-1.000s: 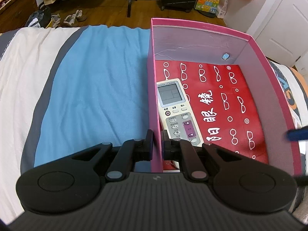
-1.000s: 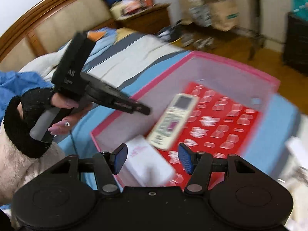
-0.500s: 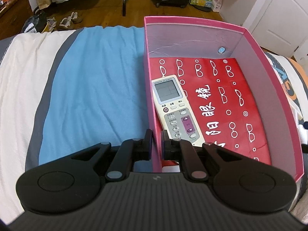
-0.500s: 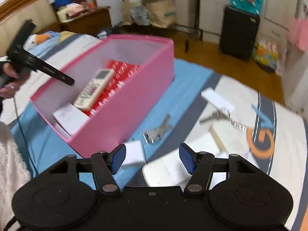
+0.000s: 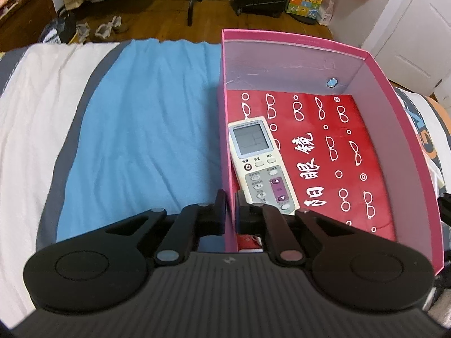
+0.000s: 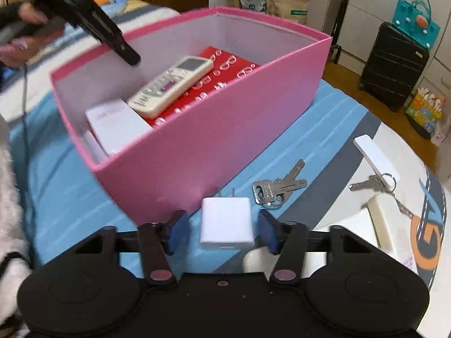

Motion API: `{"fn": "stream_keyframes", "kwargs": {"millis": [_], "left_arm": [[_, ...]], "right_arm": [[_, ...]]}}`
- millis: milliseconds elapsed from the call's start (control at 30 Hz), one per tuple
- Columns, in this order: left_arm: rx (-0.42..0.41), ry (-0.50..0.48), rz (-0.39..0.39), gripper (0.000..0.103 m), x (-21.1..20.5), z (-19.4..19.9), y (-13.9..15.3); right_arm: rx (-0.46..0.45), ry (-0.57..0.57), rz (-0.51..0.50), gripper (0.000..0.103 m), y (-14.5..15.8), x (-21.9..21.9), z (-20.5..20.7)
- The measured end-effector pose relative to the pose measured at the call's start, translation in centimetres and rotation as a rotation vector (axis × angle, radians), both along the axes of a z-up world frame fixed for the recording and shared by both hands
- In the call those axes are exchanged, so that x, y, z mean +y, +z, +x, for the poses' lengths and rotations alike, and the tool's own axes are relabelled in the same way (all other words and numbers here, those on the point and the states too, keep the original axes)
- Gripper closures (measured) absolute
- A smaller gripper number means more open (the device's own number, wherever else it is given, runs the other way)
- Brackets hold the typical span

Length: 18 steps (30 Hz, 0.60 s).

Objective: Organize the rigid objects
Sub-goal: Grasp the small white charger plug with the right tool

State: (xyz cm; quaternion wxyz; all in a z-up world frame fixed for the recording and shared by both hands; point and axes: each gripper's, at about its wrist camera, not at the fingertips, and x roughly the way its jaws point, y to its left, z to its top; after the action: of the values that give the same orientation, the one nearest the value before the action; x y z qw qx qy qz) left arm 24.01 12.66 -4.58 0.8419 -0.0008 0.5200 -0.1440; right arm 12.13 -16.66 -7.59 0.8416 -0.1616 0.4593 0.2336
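A pink box (image 5: pixel 394 129) lies on the bed, holding a white remote (image 5: pixel 260 163) on a red printed sheet. My left gripper (image 5: pixel 230 211) is shut on the box's left wall near the front corner. In the right wrist view the box (image 6: pixel 225 129) also holds a small white carton (image 6: pixel 115 124) beside the remote (image 6: pixel 172 84). A white charger plug (image 6: pixel 225 225) lies on the blue cover in front of the box. My right gripper (image 6: pixel 222 231) straddles it, jaws closing, with a gap still showing at the left pad.
A bunch of keys (image 6: pixel 277 188) lies just right of the charger. Further right are a second key on a ring (image 6: pixel 372 183), a white fob (image 6: pixel 372 152) and a cream block (image 6: pixel 386 225). A black suitcase (image 6: pixel 391 62) stands on the wooden floor beyond the bed.
My right gripper swung from above the box to its outer side and sank to the cover, now straddling the white charger with narrower jaws. The left gripper kept its hold.
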Motion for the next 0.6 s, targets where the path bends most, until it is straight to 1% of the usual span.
{"fn": "stream_keyframes", "kwargs": {"millis": [67,167,267,333,433,533,600], "left_arm": [[0.000,0.004,-0.009,0.097,0.1,0.1,0.1],[-0.004,0.024,-0.030,0.097,0.6,0.2,0.2],[-0.013,0.044,-0.044,0.097,1.1,0.3,0.5],[-0.006,0.052,-0.069,0.098,1.2,0.4,0.4],[-0.017,0.046,-0.050,0.098,0.8,0.2,0.6],[-0.019,0.040,-0.037,0.098,0.6,0.0,0.6],[-0.014,0.038,-0.034,0.098,0.6,0.1,0.5]], "right_arm": [[0.018,-0.016,-0.008,0.056,-0.7,0.1,0.3],[0.020,-0.031,-0.003,0.056,-0.6,0.2,-0.1],[0.070,-0.095,0.057,0.056,-0.4,-0.3,0.1],[0.065,-0.109,0.044,0.056,-0.5,0.0,-0.1],[0.079,-0.098,0.034,0.056,-0.3,0.3,-0.3],[0.076,-0.116,0.036,0.056,0.2,-0.1,-0.6],[0.047,-0.133,0.033,0.056,1.0,-0.5,-0.8]]}}
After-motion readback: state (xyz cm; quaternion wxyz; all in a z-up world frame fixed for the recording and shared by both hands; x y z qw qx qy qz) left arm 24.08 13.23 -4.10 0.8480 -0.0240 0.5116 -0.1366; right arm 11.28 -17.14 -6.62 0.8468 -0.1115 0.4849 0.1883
